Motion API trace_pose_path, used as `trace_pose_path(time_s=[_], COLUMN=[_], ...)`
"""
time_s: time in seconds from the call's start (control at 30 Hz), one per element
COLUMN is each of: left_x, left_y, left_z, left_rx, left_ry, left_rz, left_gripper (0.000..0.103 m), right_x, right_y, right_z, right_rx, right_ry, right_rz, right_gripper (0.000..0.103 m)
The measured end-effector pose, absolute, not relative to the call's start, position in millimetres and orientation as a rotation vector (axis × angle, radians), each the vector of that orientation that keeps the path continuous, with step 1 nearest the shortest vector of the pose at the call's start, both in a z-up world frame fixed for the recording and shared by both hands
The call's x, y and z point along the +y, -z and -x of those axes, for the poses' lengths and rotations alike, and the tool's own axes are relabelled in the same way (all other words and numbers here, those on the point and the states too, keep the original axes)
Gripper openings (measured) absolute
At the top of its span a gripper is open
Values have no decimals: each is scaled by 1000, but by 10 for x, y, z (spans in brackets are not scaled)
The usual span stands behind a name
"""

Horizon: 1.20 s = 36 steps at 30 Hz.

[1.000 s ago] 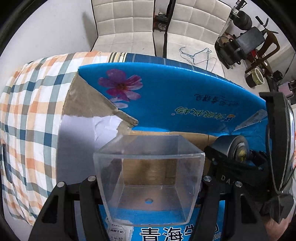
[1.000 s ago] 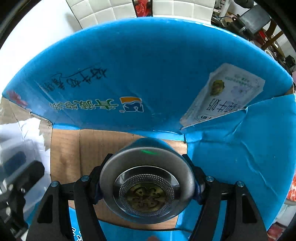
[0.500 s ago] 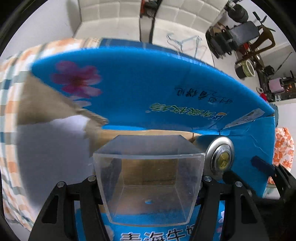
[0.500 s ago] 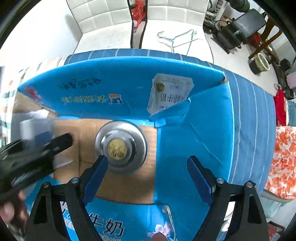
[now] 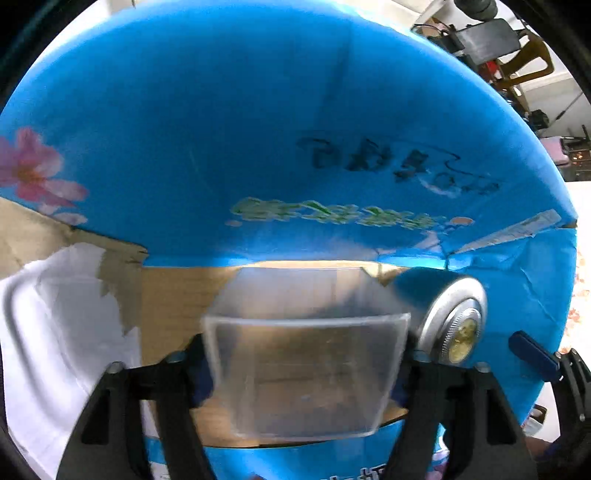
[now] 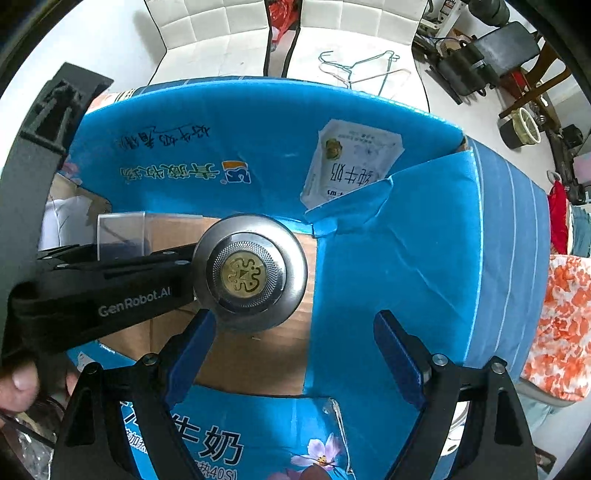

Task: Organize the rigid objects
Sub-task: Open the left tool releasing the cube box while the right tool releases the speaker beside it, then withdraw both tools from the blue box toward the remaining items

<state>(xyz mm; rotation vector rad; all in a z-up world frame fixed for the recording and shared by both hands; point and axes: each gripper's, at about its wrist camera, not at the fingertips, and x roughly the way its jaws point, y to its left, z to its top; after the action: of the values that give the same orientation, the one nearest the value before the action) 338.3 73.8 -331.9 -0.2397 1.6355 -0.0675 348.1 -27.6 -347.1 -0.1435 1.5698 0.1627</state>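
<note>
My left gripper (image 5: 306, 373) is shut on a clear plastic box (image 5: 306, 369) and holds it low inside an open blue cardboard carton (image 5: 295, 129). A round silver tin with a gold emblem (image 6: 251, 273) lies on the carton's brown floor, just right of the clear box; it also shows in the left wrist view (image 5: 454, 328). My right gripper (image 6: 291, 350) is open and empty above the carton, just behind the tin. The left gripper (image 6: 110, 291) and clear box (image 6: 122, 232) show at left in the right wrist view.
The carton's blue flaps stand up around the opening, with a white label (image 6: 351, 162) on the far flap. A blue striped cloth (image 6: 509, 240) lies under the carton. White chairs (image 6: 229, 33) and wire hangers (image 6: 362, 66) are beyond.
The right gripper let go of the tin, opened and drew back up. The left gripper has carried the clear box forward and down into the carton, beside the tin.
</note>
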Motion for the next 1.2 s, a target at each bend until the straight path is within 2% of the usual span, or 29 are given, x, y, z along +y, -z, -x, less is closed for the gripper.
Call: trace_pose_path(time_s=[0.07, 0.13, 0.43, 0.73, 1.2], left_x=[797, 862, 979, 1061, 838], left_y=[3276, 3224, 2723, 2111, 1265], left_z=[-3381, -3369, -3002, -2331, -1564], left_rx=[1627, 1628, 1534, 1353, 1204], left_ry=[58, 52, 5, -76, -122], left_rz=[243, 263, 168, 112, 115], left_gripper=[96, 102, 102, 102, 102], right_x=[-274, -272, -310, -328, -533], right_y=[3473, 3475, 3265, 2658, 1666], right_z=[-3489, -3474, -3258, -2829, -2054], right_rx=[1571, 1576, 1516, 1407, 1242], right_ry=[-159, -154, -179, -237, -284], right_rz=[143, 132, 119, 65, 74], right_gripper=[90, 90, 89, 89, 89])
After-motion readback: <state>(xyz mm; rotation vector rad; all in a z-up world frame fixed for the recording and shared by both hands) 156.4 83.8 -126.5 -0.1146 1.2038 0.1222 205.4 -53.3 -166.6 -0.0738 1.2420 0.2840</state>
